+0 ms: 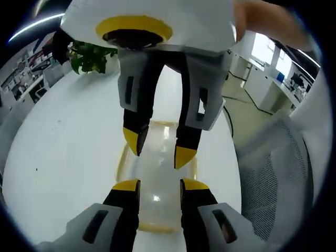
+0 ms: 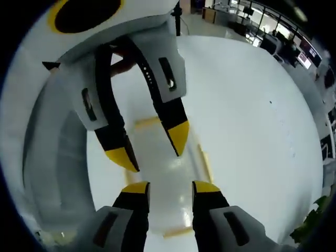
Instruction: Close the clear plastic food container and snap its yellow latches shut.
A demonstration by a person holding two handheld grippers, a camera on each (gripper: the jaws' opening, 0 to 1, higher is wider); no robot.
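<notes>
While both claws hover apart, the container (image 1: 157,178) lies beneath them.

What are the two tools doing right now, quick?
Left tool: open, holding nothing, over the clear container.
Right tool: open, holding nothing, facing the left one above the container.

both views: close above, facing | shared: container (image 1: 157,178) (image 2: 168,173)
</notes>
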